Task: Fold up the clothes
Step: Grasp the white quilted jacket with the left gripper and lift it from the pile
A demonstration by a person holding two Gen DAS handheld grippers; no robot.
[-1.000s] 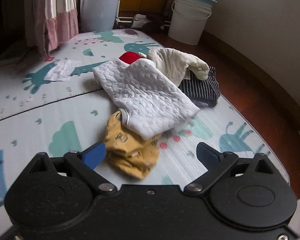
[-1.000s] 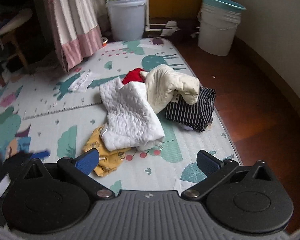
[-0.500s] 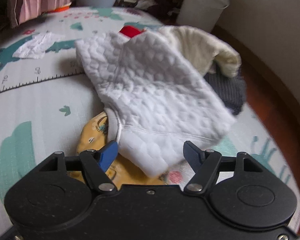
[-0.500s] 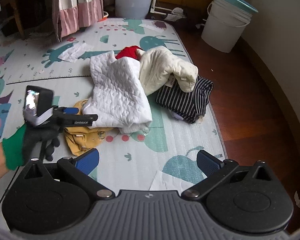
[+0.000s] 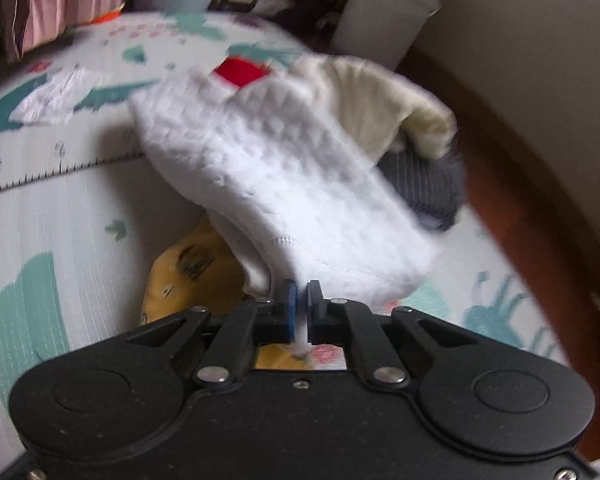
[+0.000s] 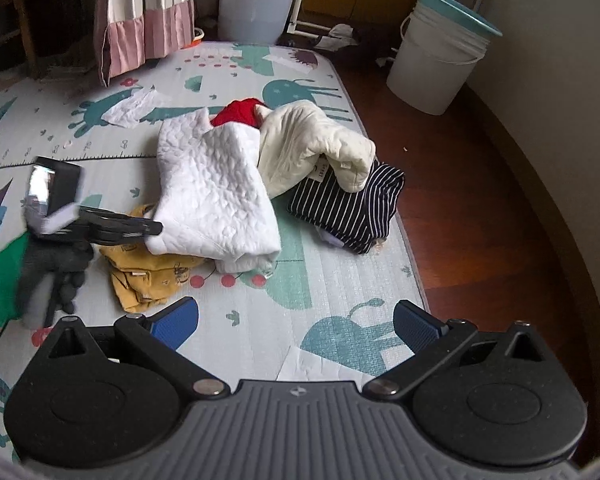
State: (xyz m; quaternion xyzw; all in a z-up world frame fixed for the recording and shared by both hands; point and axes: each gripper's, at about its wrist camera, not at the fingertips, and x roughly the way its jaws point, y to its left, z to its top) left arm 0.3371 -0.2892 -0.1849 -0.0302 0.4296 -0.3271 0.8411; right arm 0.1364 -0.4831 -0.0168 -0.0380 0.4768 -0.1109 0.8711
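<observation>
Close up in the left wrist view, the left gripper (image 5: 299,294) has its blue pads pressed together on the near hem of the white quilted garment (image 5: 284,184), a thin fold of the cloth pinched between them. That garment spreads away from the gripper over the play mat (image 5: 60,216). A yellow garment (image 5: 192,276) lies partly under the white one, on its left side and just beside the gripper. Beyond the white garment lie a red piece (image 5: 242,72), a cream garment (image 5: 384,108) and a dark striped one (image 5: 424,184), all blurred.

Seen from the right wrist view, the right gripper (image 6: 296,322) hovers with jaws spread wide and nothing between them, above bare mat (image 6: 260,320). The white quilted garment (image 6: 212,200) lies well ahead of it, toward the left. The left gripper (image 6: 140,227), carried by a gloved hand (image 6: 56,268), meets that garment's left edge, over the yellow garment (image 6: 148,272). Right of the white garment rest the cream garment (image 6: 312,144) and the striped garment (image 6: 348,204); the red piece (image 6: 240,112) is behind it. A white bucket (image 6: 436,60) stands on the wooden floor past the mat.
</observation>
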